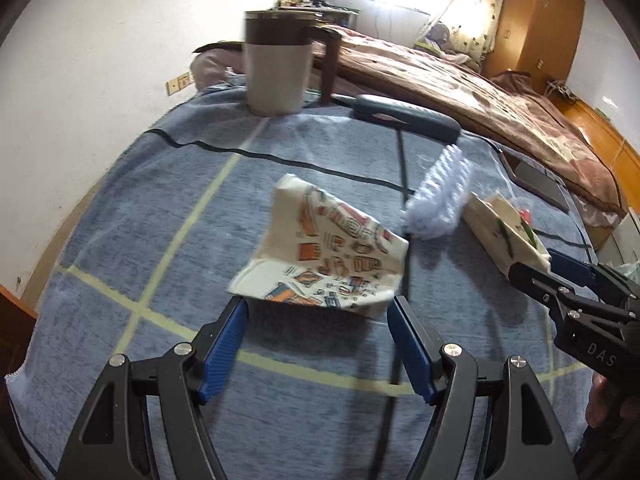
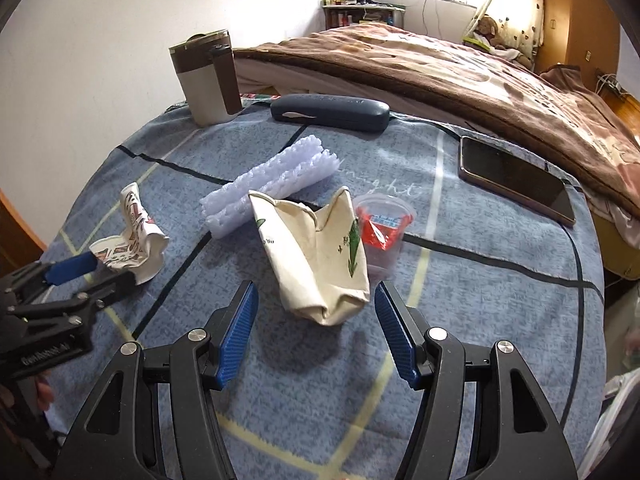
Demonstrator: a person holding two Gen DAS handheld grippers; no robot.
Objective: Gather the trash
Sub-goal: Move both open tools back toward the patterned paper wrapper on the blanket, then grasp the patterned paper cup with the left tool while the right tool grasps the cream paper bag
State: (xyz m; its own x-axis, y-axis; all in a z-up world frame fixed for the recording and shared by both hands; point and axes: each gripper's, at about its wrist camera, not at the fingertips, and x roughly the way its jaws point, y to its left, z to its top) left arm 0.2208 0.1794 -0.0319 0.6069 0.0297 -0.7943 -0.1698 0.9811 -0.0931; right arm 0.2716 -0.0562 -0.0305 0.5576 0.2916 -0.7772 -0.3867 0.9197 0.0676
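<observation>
Left wrist view showed the left gripper [image 1: 318, 312] with fingers wide, the printed wrapper [image 1: 320, 256] lying just ahead between them on the bench. Right gripper [image 2: 316, 300] was wide too, facing the crumpled paper cup [image 2: 320, 252].

White letters "DAS" stood on the black body of the right gripper [image 1: 532, 270], at four o'clock in the left wrist view. On the left gripper [image 2: 90, 270], at eight o'clock in the right wrist view, a white brand line began "Gen" (the rest was too blurred to read). Pale cursive on the blue cloth [image 2: 480, 272] at one o'clock read "night"; small print on the crushed beige paper cup [image 2: 320, 256] could not be made out.
</observation>
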